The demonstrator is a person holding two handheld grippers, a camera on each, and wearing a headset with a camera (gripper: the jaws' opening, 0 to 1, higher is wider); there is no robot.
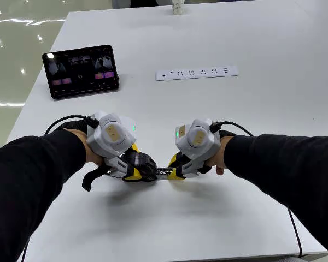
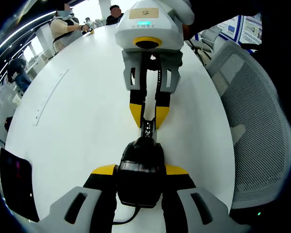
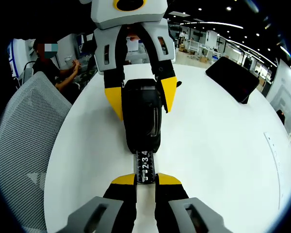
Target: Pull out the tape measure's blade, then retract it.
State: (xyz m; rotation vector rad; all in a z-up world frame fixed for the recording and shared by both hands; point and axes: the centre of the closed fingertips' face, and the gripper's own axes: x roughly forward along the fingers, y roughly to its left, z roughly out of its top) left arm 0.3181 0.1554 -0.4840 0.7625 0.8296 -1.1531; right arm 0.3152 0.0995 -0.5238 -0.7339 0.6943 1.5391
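White table (image 1: 251, 109) holds the tape measure (image 3: 141, 114) well apart from the tablet (image 1: 80, 71), nearer the person. Clamped on it is the left gripper (image 2: 140, 170); the right gripper (image 3: 146, 179) pinches the barely drawn blade (image 3: 145, 167); if that pinch slips, the blade could snap back

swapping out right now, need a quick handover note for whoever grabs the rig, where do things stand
Left gripper: shut on the black plastic tape measure case, low over the white table.
Right gripper: shut on the tip of the black numbered blade.
Done: blade drawn out a short way.
Left: pull further, then retract.
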